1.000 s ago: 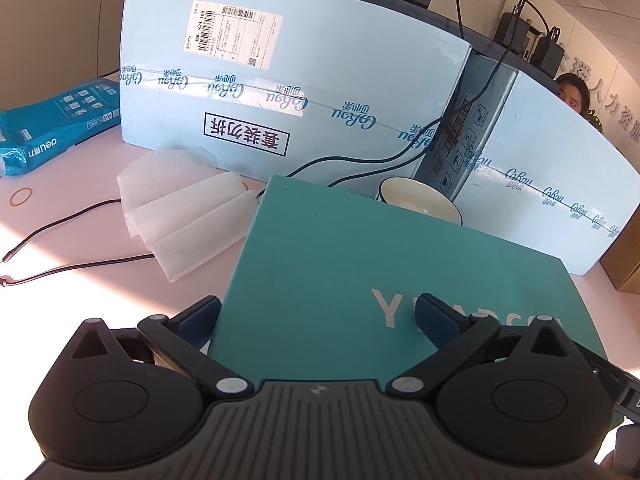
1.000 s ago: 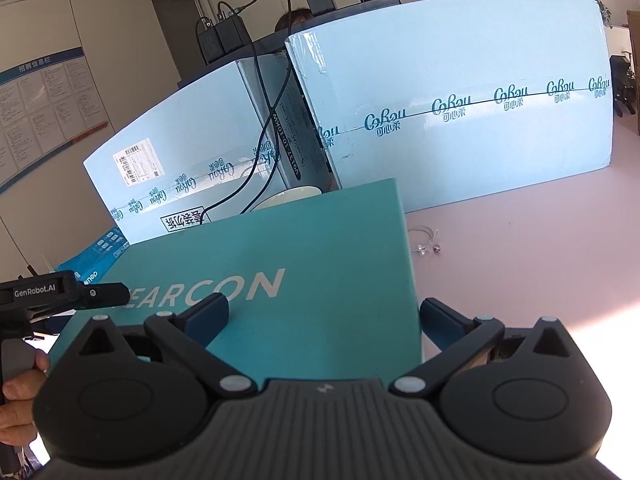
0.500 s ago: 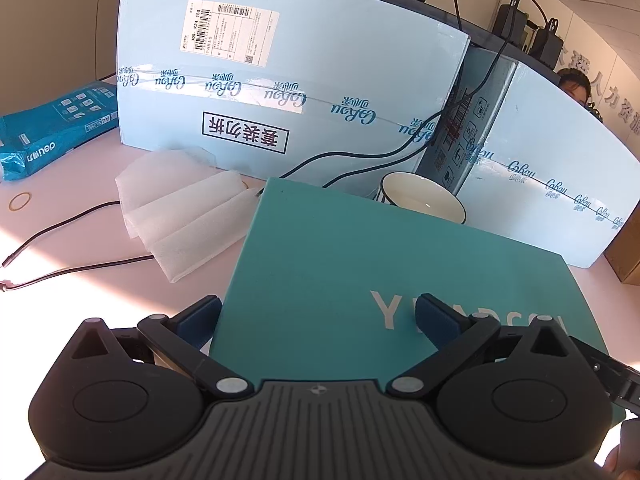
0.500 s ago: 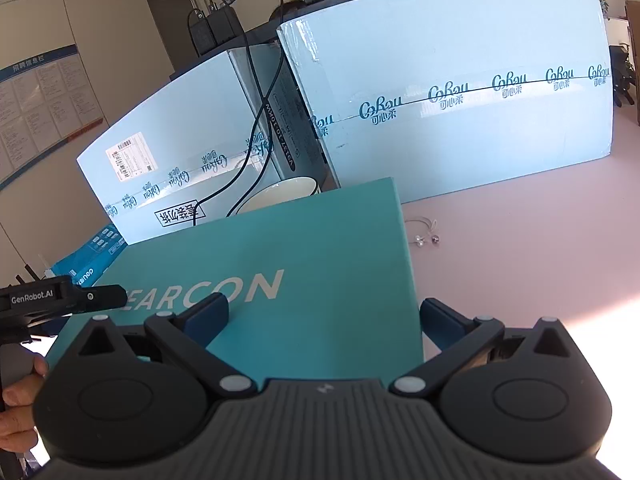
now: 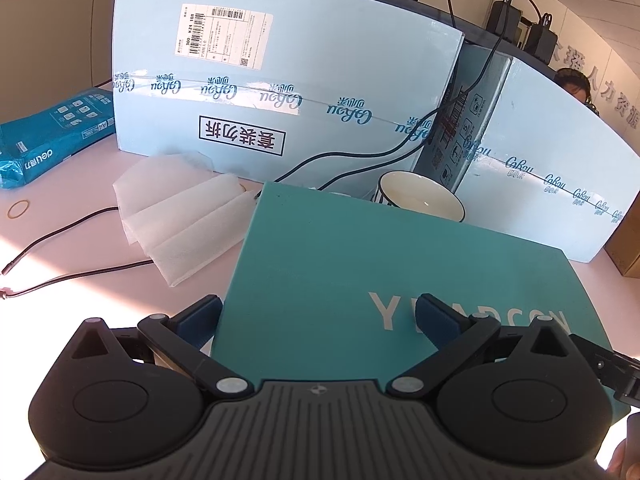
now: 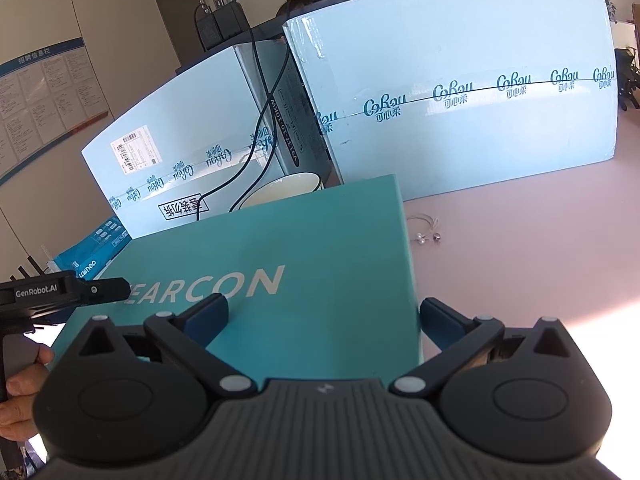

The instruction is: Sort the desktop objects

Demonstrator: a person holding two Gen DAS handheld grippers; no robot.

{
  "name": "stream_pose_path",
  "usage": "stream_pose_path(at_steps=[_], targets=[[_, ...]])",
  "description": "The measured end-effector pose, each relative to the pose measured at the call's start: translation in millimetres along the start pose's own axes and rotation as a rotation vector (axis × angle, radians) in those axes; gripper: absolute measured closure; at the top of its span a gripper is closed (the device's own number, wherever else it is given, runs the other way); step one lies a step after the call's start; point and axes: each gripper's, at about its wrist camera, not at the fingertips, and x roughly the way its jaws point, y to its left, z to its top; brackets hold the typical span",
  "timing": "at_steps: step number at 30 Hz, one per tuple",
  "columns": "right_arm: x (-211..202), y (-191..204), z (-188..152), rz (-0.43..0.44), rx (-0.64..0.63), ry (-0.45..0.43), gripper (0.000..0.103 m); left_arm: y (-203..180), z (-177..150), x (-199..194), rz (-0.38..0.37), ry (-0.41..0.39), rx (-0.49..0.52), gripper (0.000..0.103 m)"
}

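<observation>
Step in hand, I judge: shifting the flat teal cardboard box, mid-counter w/ its far edge by the cream bowl. Left tool & right tool both wide, straddling its near corners, gripping nothing. Next: close on both edges evenly, lift level.

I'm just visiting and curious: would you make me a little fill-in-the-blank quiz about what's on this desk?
1. The white letters on the teal box end in ____.
2. Just behind the teal box stands a cream ____ with a dark rim.
3. Both tongs, left and right, have their fingers ____.
4. The white foam sheets lie to the ____ of the box.

Missing words: CON; bowl; open; left
</observation>
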Motion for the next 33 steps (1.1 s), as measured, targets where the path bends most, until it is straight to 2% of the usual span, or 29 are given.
stream_pose_path(at_steps=[6,17,26,33], targets=[[5.0,1.4,4.9,-0.013,-0.022,0.005,0.000,1.8,-0.2,-1.2,-0.008,0.004,0.000,0.000],[7.6,-4.5,7.3,-0.006,0.023,0.043,0.000,1.7,-2.3,-1.9,-0.009,-0.006,0.008,0.000],[10.4,14.1,15.0,-0.070,-0.089,0.039,0.000,-1.0,0.0,1.1,0.004,-0.018,0.016,0.000],[22.1,19.2,32.9,-0.107,-0.109,0.010,0.000,-1.0,3.8,1.2,0.014,-0.022,0.021,0.000]])
